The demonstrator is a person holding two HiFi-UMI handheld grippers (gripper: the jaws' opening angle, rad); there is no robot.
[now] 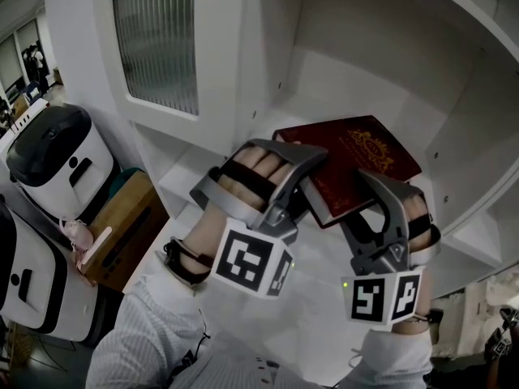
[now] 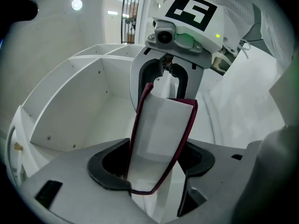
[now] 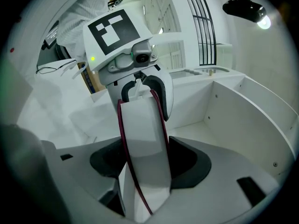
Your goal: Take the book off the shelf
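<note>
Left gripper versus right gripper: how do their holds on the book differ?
The left gripper takes the dark red book from the left; the right gripper takes it from the right. Between the left gripper's jaws the book fans wide; between the right gripper's it looks slimmer. Both hold it across the covers, facing each other.

White shelf (image 1: 324, 87) compartment; a dark red book (image 1: 357, 164) inside it.

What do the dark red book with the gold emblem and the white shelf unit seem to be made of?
The dark red hardcover book looks like stiff board under a matte, leather-like or cloth skin, I can't tell which, with a gold stamped emblem and white paper pages. The white shelf unit is probably painted or laminated board: smooth, matte, with small fastener dots.
</note>
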